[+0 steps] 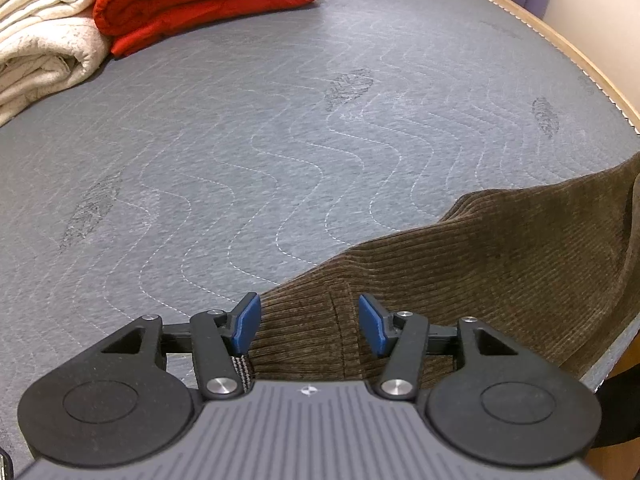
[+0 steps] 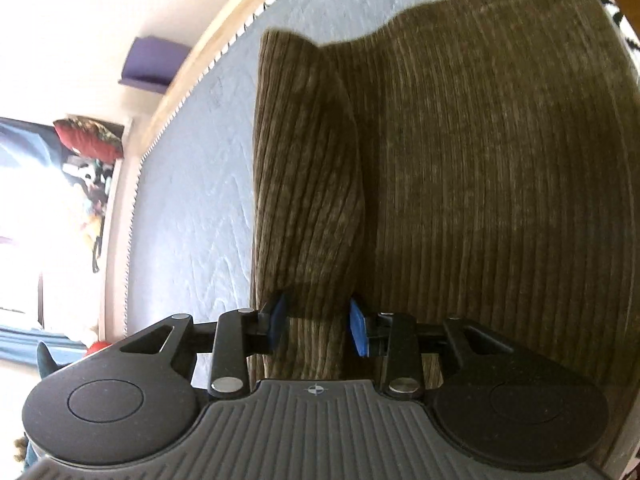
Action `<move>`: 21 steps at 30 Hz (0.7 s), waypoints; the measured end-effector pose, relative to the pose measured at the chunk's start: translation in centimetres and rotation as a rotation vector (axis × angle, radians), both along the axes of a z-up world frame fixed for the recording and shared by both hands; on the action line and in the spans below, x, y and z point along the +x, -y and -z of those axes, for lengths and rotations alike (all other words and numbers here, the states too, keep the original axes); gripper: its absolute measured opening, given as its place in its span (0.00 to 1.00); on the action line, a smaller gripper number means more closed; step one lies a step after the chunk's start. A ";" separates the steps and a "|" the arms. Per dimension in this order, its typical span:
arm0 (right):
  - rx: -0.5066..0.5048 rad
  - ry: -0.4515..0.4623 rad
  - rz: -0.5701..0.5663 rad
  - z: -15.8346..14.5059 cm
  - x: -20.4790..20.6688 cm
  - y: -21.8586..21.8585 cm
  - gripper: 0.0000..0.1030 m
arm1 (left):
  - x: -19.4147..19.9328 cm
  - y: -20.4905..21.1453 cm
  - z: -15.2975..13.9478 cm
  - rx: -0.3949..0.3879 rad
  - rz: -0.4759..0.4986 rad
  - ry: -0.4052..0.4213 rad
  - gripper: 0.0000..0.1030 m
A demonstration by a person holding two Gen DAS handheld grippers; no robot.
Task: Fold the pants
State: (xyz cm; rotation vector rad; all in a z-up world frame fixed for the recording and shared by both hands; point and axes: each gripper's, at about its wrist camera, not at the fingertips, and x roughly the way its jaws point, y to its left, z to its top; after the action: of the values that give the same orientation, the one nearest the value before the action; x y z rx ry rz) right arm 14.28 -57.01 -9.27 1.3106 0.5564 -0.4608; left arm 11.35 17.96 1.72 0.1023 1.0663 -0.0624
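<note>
The right tongs [image 2: 318, 326] pinch a raised fold of the brown corduroy pants [image 2: 480, 184], whose ribs run straight ahead, while the left tongs [image 1: 309, 324] straddle the cloth, wide and unclamped.

Both the left gripper [image 1: 308, 322] and the right gripper [image 2: 318, 326] share one build: a grey ribbed housing stamped with a small crosshair mark, flanked by two round black discs. Black link arms pinned with silver screws run forward from it. Each arm ends in a flat blue pad [image 1: 247, 322], the fingertips [image 2: 357, 330] of the tool.
</note>
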 end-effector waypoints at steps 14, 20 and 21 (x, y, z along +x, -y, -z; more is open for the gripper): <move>-0.387 -0.196 -0.023 -8.5 -6.1 0.0 0.02 | -0.4 2.0 1.1 -0.009 0.108 -0.065 0.65; -0.116 -0.225 0.021 -4.8 -11.5 4.3 0.07 | -2.0 4.9 2.8 -0.035 0.271 -0.150 0.65; -0.077 -0.193 0.047 -4.0 -12.1 5.4 0.07 | -2.3 5.2 3.1 -0.020 0.291 -0.160 0.65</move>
State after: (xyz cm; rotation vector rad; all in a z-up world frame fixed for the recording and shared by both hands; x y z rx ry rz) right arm 2.16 -62.39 -5.28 1.2148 0.6627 -0.6463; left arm 9.03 12.77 -1.37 0.2373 1.2045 -0.3485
